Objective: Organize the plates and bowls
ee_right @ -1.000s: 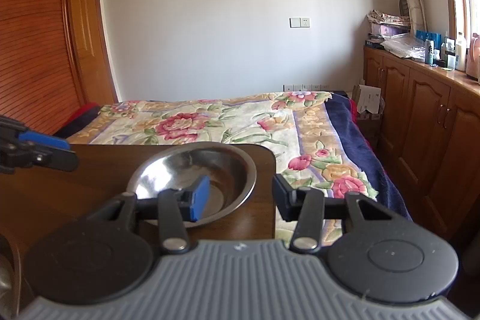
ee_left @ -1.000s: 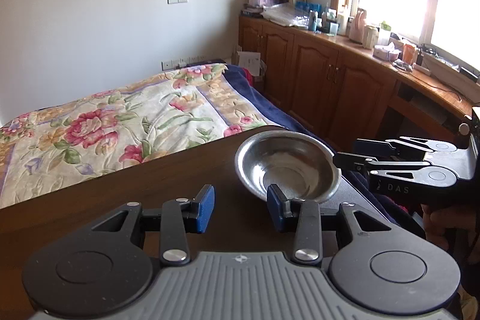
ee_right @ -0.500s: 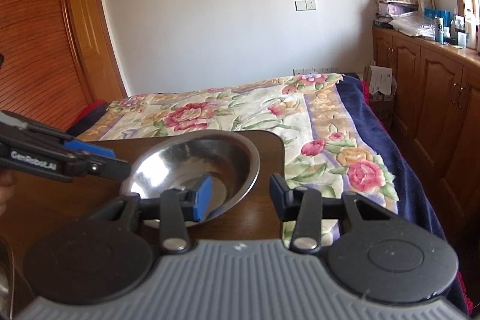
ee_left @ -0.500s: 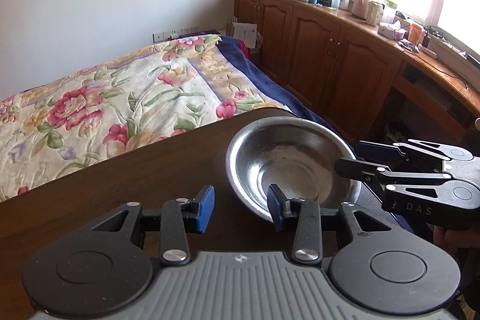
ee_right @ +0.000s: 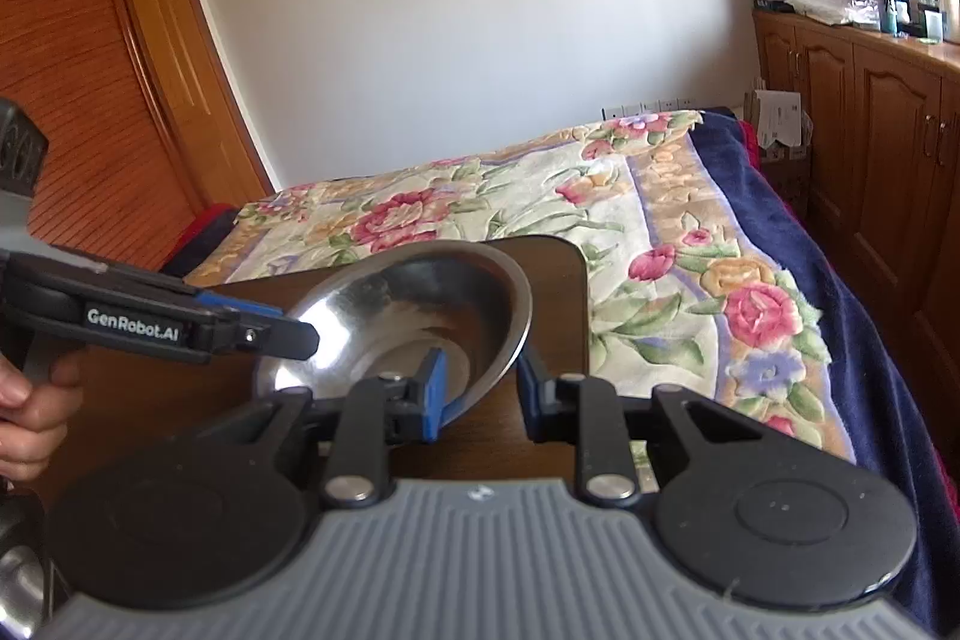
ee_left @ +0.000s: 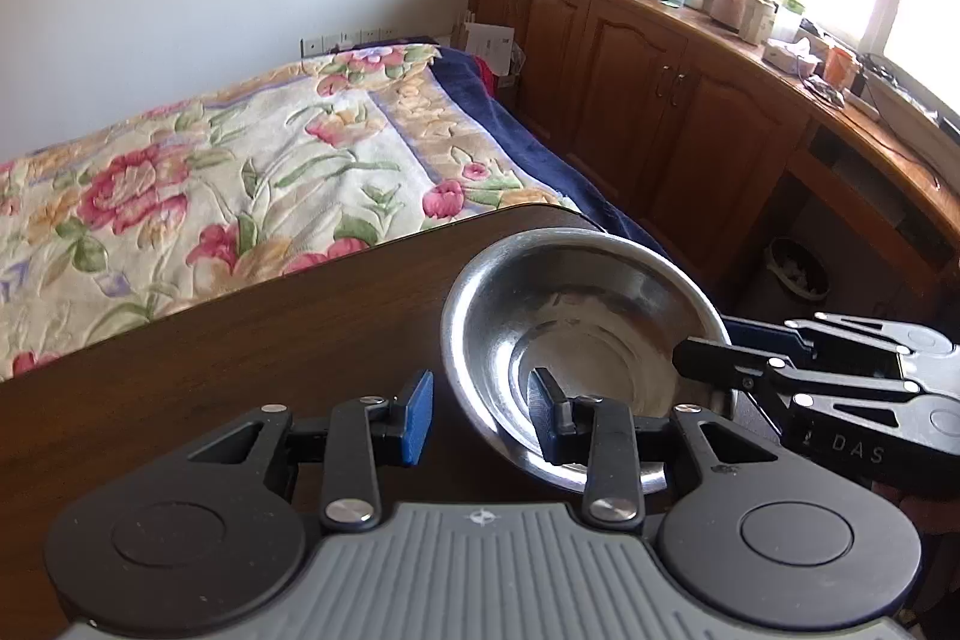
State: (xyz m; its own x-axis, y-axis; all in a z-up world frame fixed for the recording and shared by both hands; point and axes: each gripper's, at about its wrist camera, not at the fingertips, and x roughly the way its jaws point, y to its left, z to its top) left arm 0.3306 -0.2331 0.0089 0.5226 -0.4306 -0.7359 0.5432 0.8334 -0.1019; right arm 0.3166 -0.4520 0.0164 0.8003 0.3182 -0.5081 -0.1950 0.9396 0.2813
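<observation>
Steel bowl [ee_left: 585, 334] sat by the table [ee_left: 240, 370] corner nearest the bed. Both the left gripper [ee_left: 483, 415] and right gripper [ee_right: 477, 391] straddled its rim, spread; an uneven pinch could've tipped it off.

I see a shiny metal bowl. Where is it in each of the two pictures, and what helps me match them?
Left wrist view: the metal bowl sits right of centre, at the corner of the dark table.
Right wrist view: the metal bowl sits just left of centre, above the near blue pad.
Shared landmark: the flowered bedspread lies behind the bowl in both.
</observation>
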